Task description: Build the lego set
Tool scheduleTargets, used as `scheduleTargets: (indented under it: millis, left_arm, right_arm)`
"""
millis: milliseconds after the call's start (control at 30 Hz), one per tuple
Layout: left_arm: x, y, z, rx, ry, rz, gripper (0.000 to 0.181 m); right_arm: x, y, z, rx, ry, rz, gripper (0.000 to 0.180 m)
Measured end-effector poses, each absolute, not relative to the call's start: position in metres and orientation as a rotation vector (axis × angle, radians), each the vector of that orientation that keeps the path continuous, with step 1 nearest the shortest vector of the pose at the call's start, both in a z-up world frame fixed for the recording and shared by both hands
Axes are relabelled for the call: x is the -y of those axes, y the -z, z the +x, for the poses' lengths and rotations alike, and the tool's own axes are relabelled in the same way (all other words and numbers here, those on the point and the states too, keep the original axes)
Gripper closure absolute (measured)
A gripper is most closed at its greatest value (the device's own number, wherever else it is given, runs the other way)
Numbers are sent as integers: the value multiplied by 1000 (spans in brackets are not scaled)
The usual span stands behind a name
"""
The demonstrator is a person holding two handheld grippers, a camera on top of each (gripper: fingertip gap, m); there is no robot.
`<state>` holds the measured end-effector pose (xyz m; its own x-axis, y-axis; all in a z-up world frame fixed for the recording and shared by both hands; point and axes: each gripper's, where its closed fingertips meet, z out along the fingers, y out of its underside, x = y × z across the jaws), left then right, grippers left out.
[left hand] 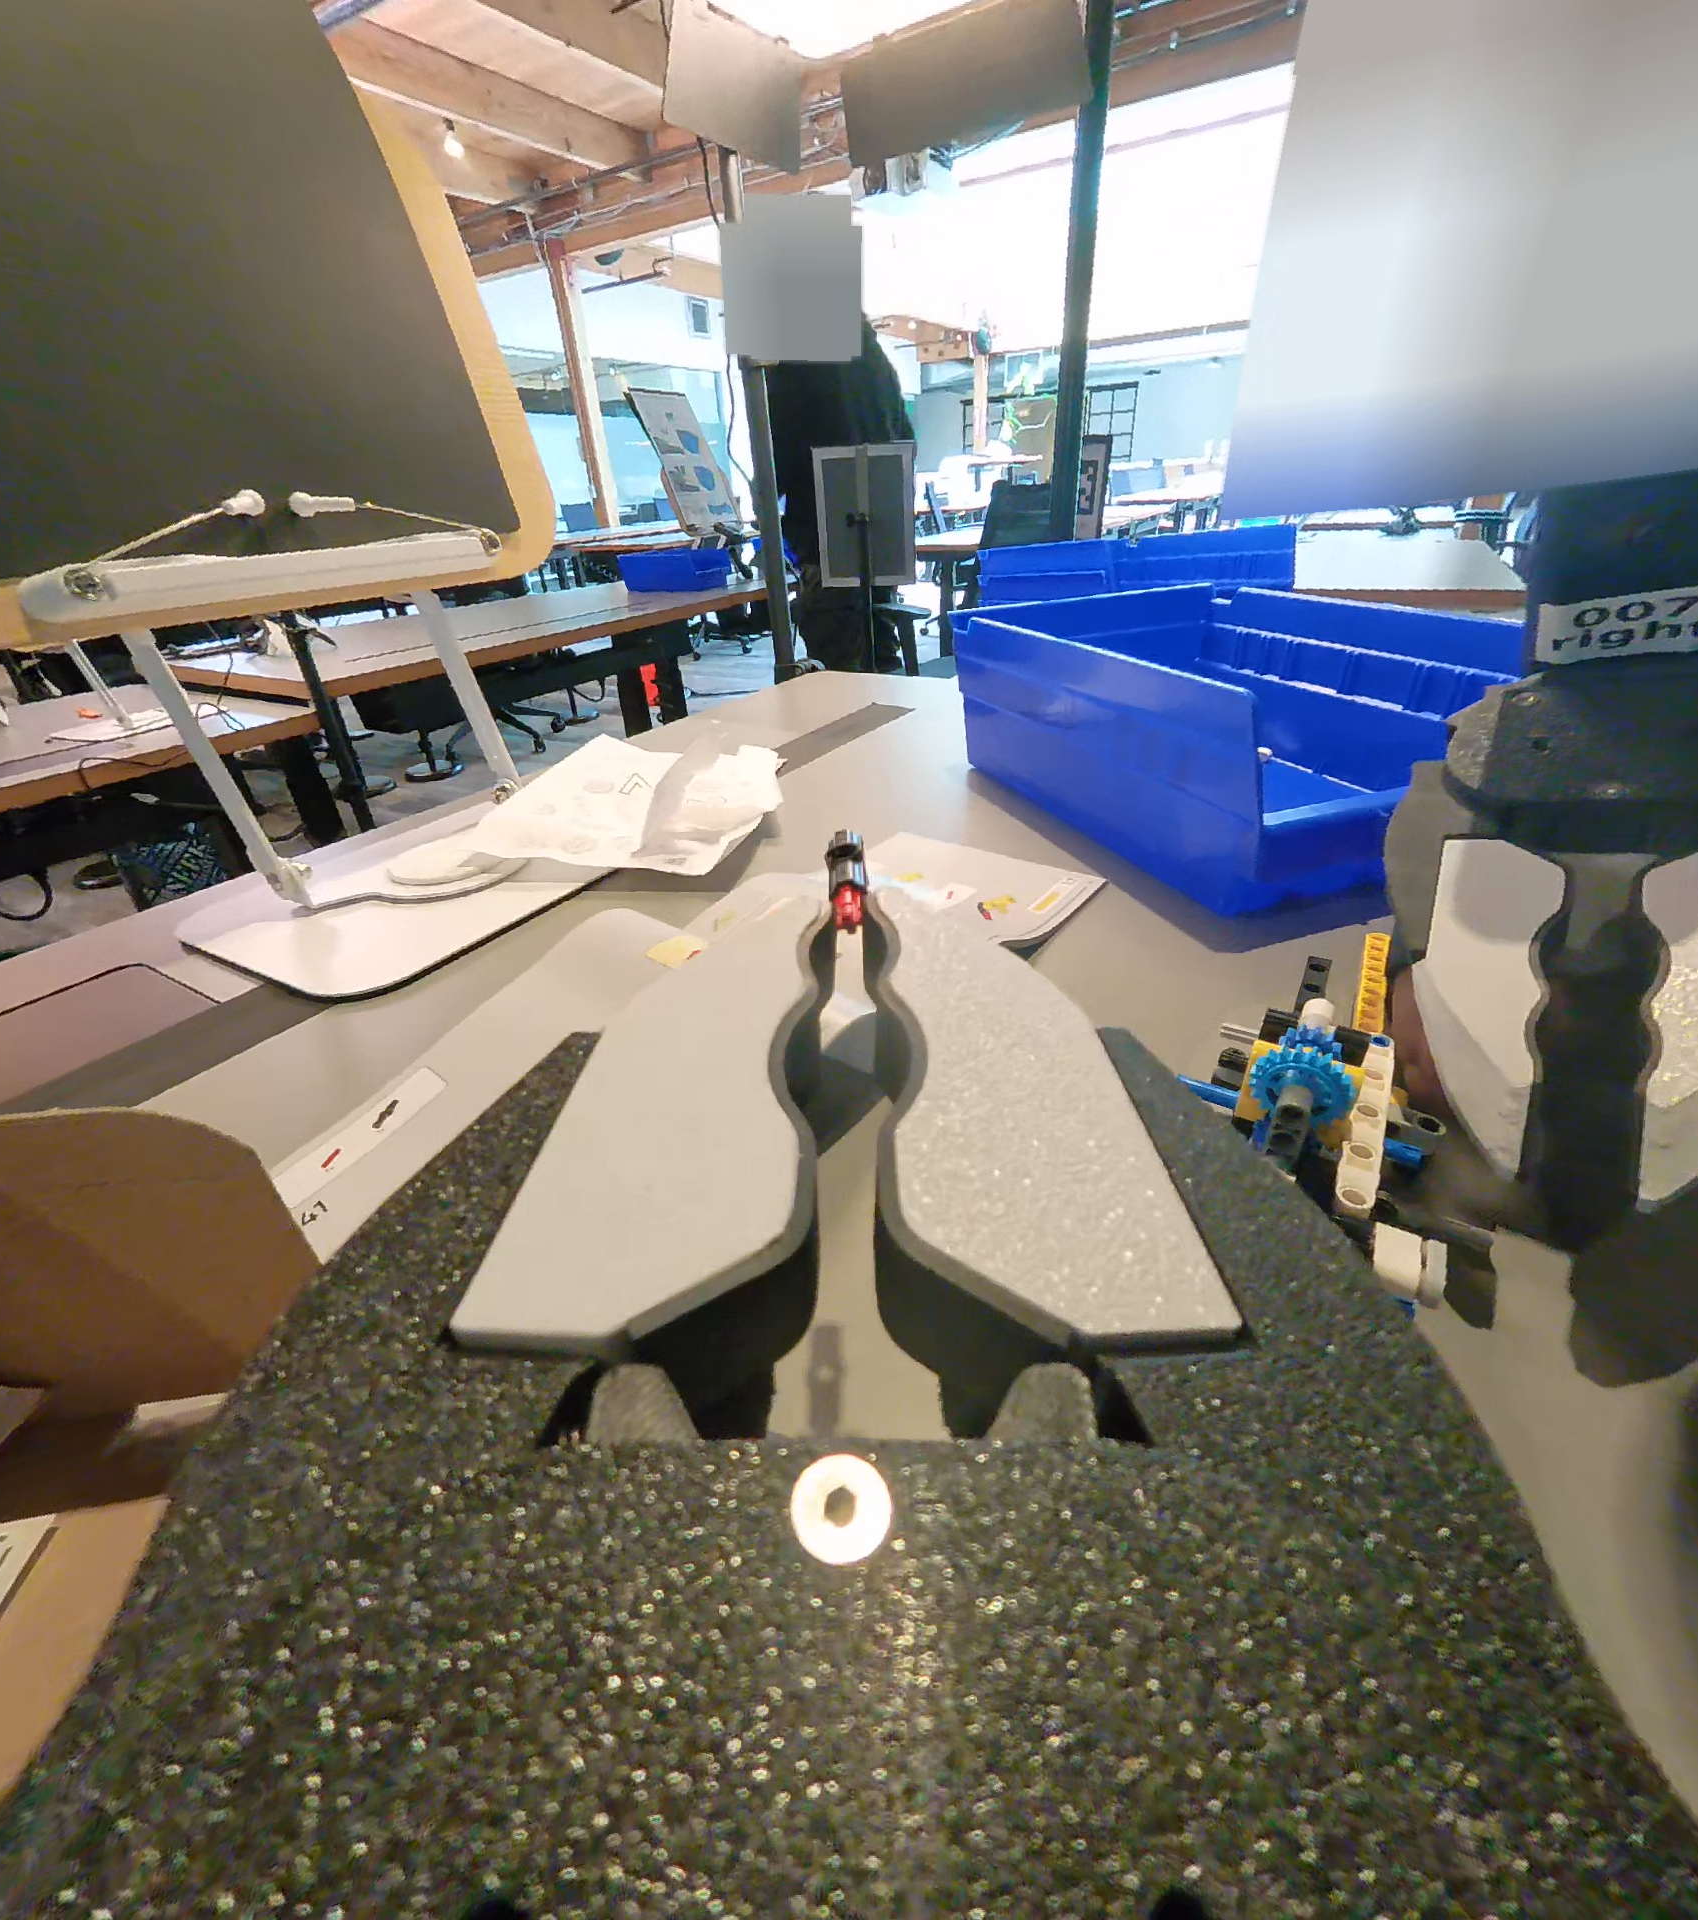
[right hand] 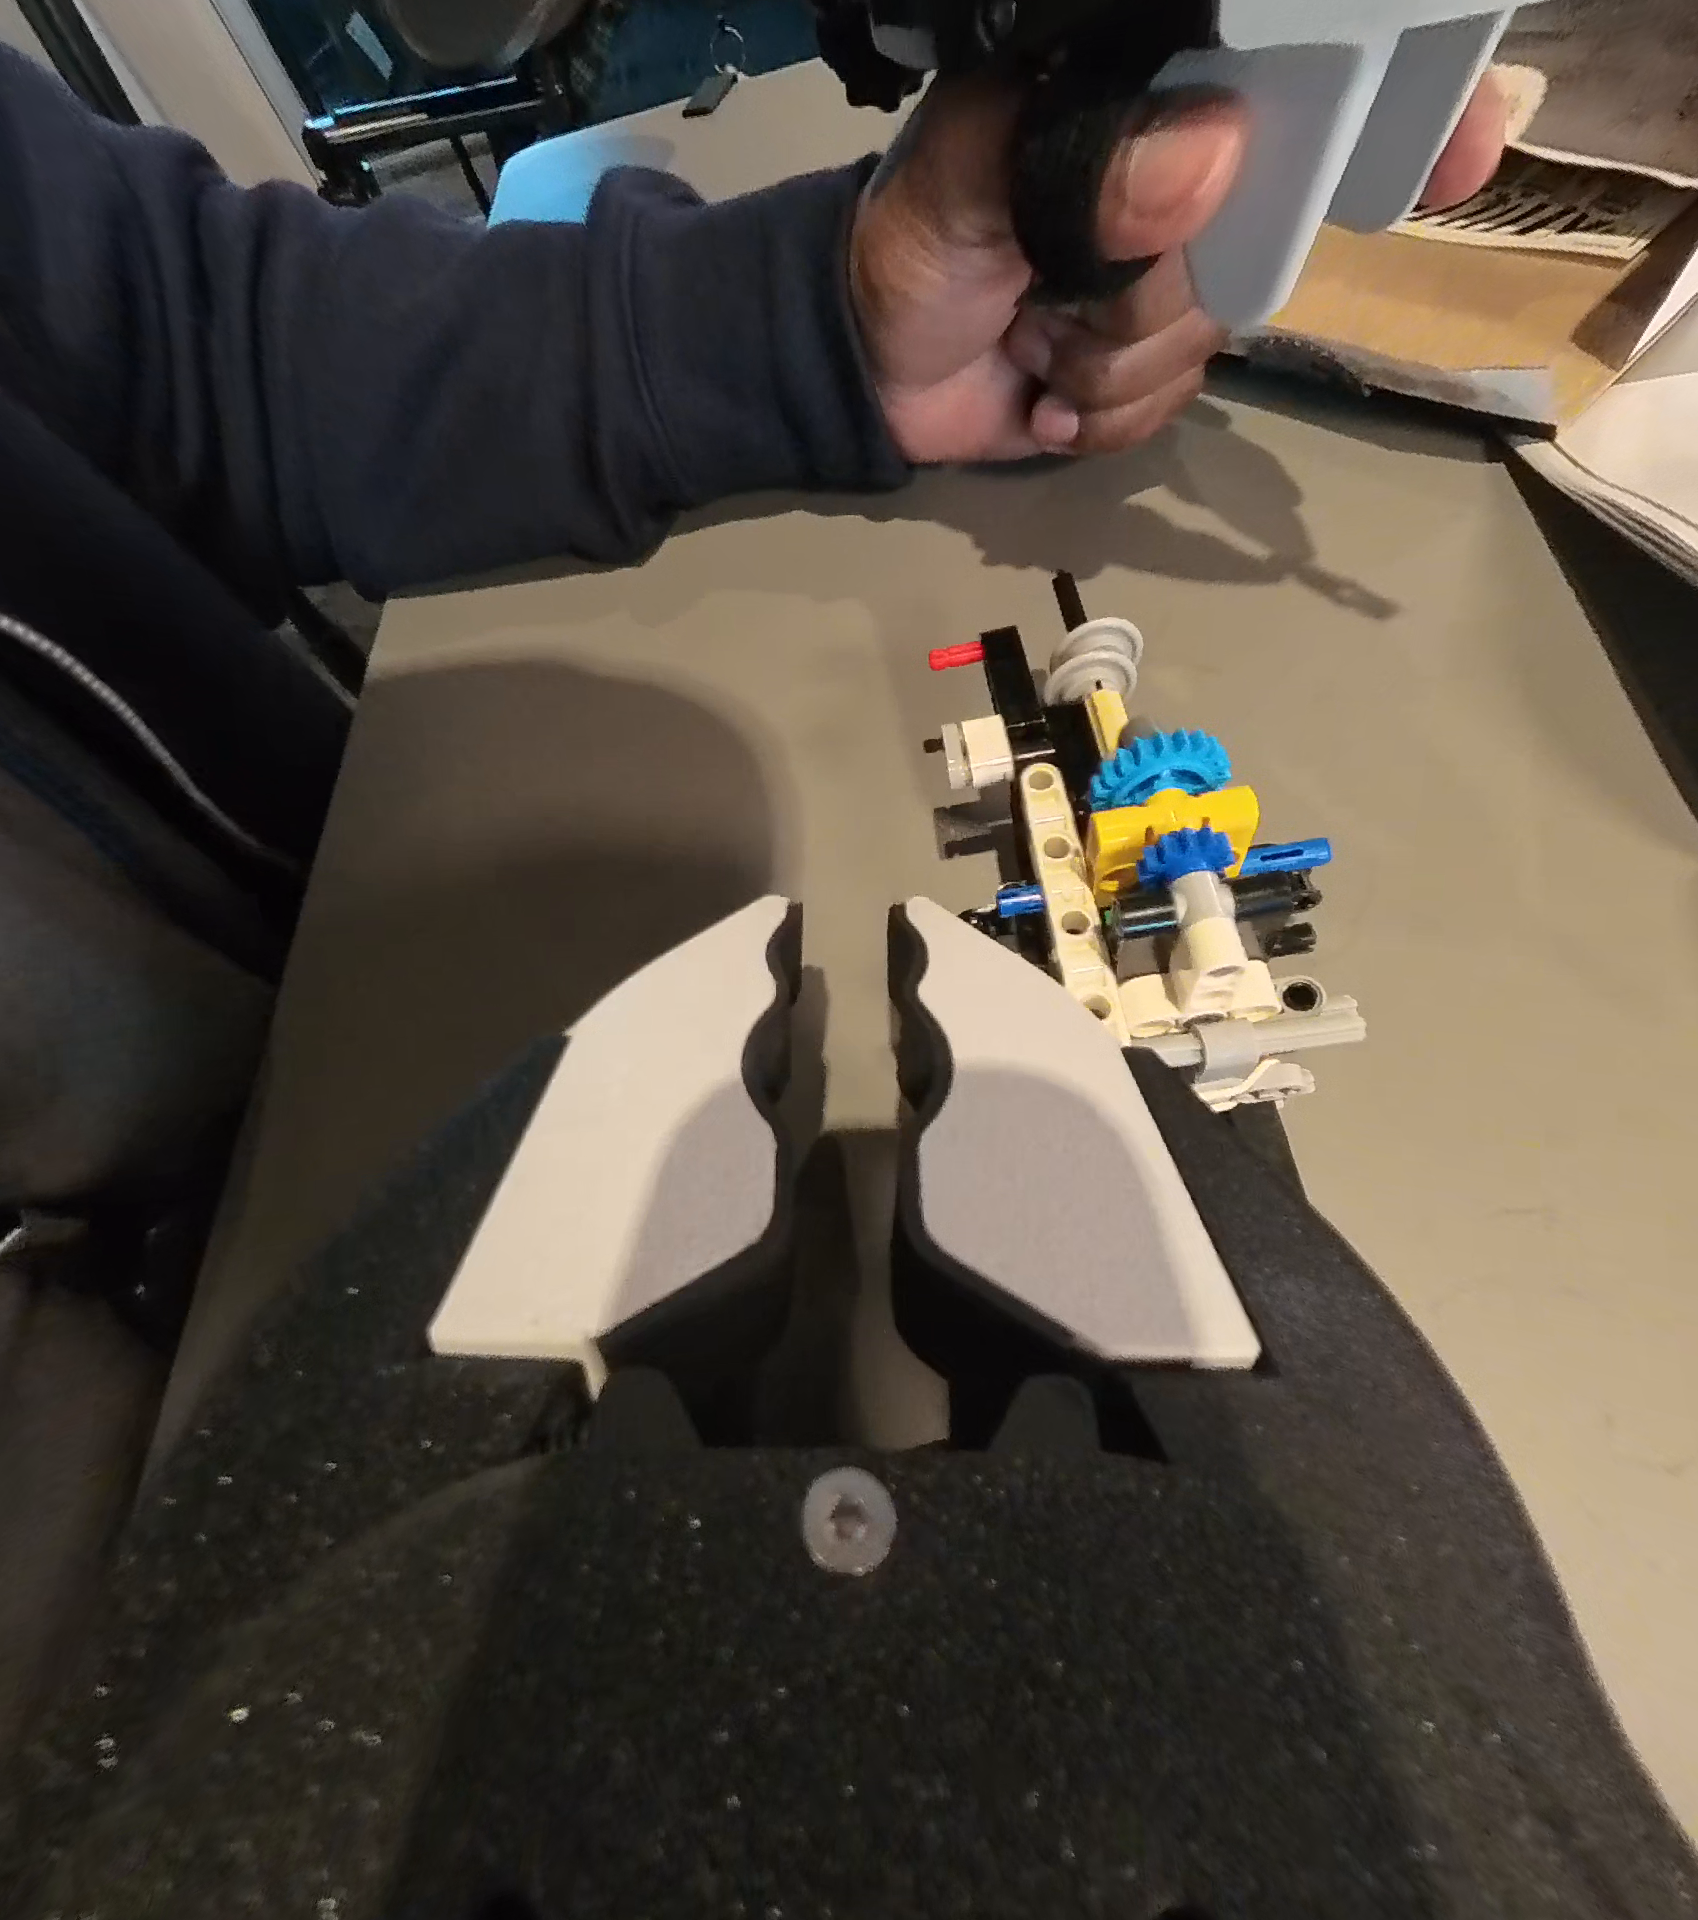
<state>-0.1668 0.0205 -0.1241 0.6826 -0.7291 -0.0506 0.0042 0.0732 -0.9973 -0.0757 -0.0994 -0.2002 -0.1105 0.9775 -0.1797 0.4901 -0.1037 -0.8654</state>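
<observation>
My left gripper [left hand: 850, 930] is shut on a small red and black pin [left hand: 846, 883], which sticks out past the fingertips above the grey table. The partly built lego model [right hand: 1136, 862], with blue gears, a yellow block, white beams and black parts, lies on the table just right of my right gripper [right hand: 845, 920]. That gripper is slightly open and empty, with its right finger [right hand: 1011, 1091] against the model's edge. In the left wrist view the model [left hand: 1312, 1101] sits to the right, with the right gripper [left hand: 1588, 1195] standing over it.
Blue bins [left hand: 1188, 727] stand at the back right. Instruction sheets [left hand: 990, 894] and a clear bag on paper [left hand: 658, 810] lie beyond the pin. A white stand base [left hand: 336, 935] and a cardboard box [left hand: 45, 1247] are at the left. A hand [right hand: 1011, 312] holds the left gripper near an open box [right hand: 1447, 281]. My hands' fingertips stand some 15 cm from each other.
</observation>
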Motion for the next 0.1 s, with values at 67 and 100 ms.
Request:
scheduleTargets:
  millis: [67,100]
  left_arm:
    - [-20,124,-166,-649,621,-1403,177]
    - [-20,124,-166,-648,625,-1403,177]
  right_arm:
    - [100,201,-76,1636,-1141,-1612,164]
    - [101,202,-77,1644,-1131,-1609,164]
